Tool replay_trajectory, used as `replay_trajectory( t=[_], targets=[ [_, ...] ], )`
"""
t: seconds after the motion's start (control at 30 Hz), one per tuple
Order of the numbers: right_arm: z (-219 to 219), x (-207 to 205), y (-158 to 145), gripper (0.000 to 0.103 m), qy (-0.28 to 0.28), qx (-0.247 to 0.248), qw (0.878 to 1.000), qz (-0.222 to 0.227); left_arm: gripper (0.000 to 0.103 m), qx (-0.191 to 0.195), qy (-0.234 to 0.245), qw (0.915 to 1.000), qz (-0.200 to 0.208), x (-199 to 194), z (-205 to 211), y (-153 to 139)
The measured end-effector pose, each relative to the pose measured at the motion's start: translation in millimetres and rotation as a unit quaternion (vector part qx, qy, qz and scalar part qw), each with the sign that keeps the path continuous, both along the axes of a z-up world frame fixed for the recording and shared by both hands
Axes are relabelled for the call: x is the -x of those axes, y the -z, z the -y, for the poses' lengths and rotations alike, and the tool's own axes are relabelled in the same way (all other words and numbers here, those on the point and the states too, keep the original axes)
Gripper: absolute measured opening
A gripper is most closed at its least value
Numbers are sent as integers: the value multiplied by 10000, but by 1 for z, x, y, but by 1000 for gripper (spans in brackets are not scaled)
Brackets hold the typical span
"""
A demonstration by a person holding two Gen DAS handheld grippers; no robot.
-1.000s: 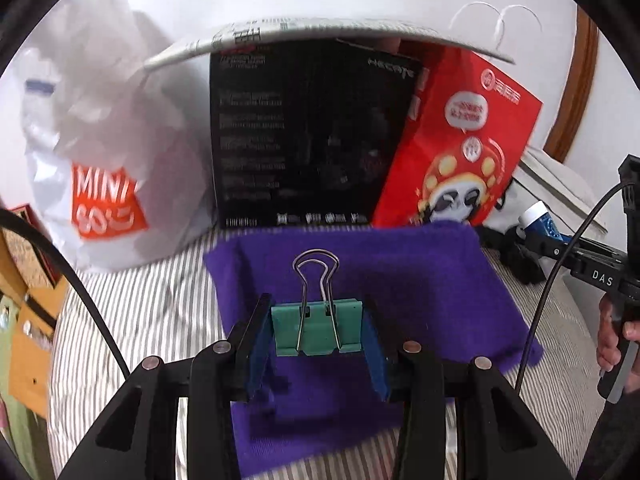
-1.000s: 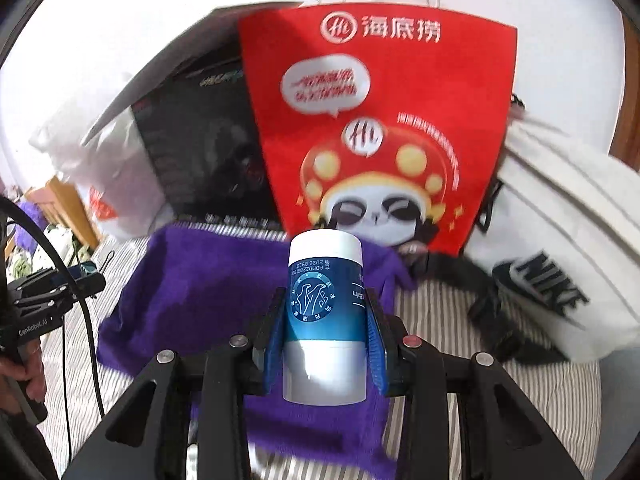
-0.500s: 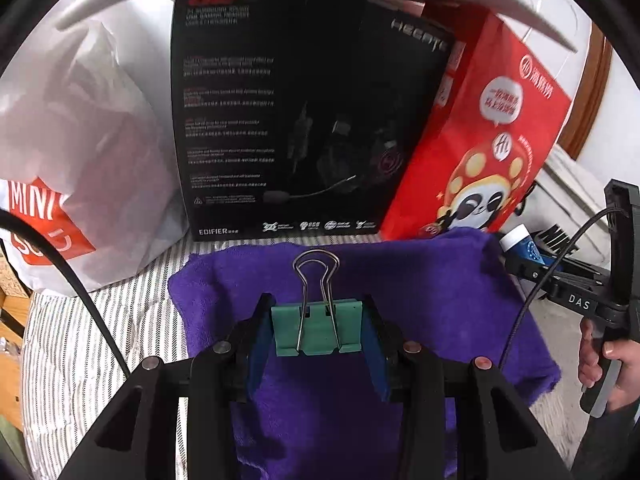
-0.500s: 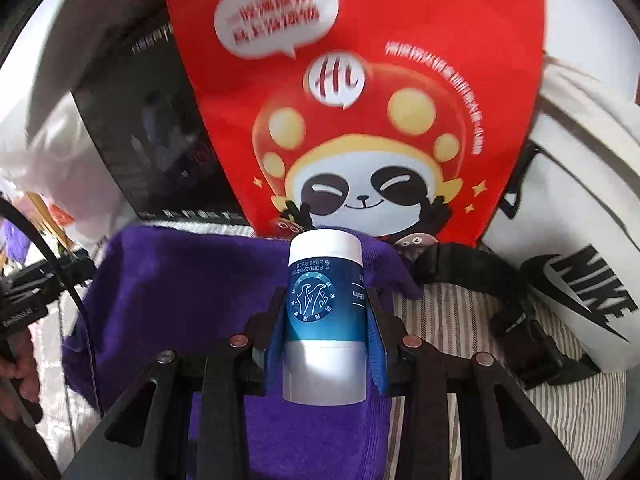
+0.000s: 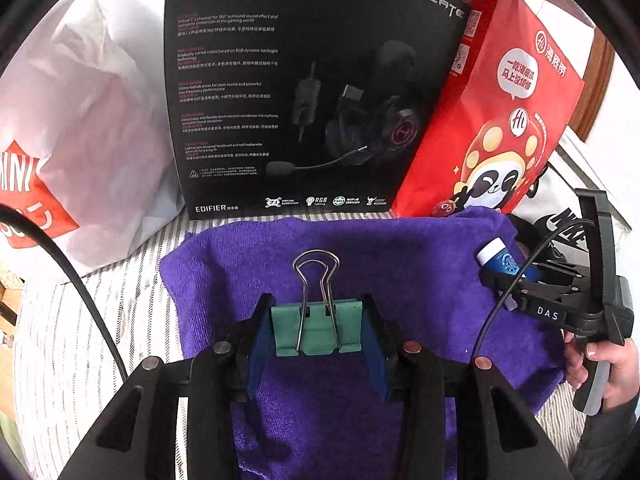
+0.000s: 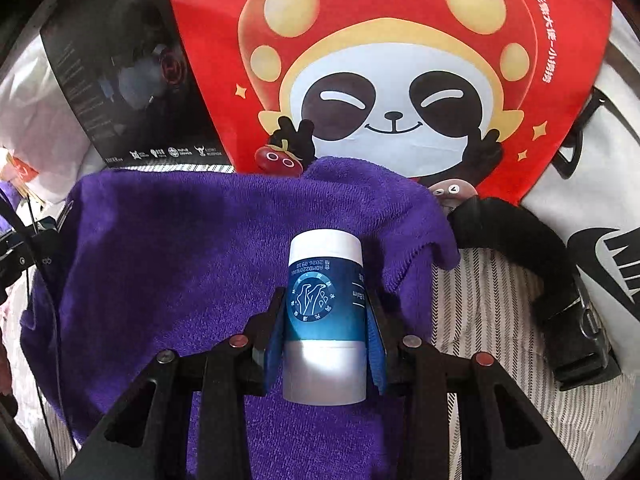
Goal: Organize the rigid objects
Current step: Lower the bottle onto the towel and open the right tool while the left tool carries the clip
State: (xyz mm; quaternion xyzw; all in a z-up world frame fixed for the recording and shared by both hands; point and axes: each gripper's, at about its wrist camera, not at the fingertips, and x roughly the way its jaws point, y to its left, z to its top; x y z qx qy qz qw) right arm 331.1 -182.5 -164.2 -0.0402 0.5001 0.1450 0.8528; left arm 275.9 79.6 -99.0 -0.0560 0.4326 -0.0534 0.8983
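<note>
Both full: clip (image 5: 317, 332), balm tube (image 6: 325, 318).

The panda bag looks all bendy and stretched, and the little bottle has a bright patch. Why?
Right wrist view: the fisheye lens bulges the panda bag, bending its edges near the dark round rim; light from behind glares on the balm tube's pale lower part. Left wrist view: the headset box edges curve too, and the white bag looks washed out.

Black box (image 5: 288, 92) reads "EDIFIER" ("HECATE" above); white bag (image 5: 60, 152) "MINI".
</note>
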Motion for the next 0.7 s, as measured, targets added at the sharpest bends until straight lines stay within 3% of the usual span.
replay_trajectory(
  t=[0.13,0.53,0.7],
  targets=[
    [-8,0,2,36,-49,222,9997,30,40,-45,-27,10000,-67,-2,-2,6],
    [-15,-2,5,37,-126,233,9996,-12,40,-155,-159,9990,-383,-13,-4,34],
    [-15,0,3,43,-282,207,9993,-118,40,-343,-238,9980,-477,-15,-2,37]
  ],
)
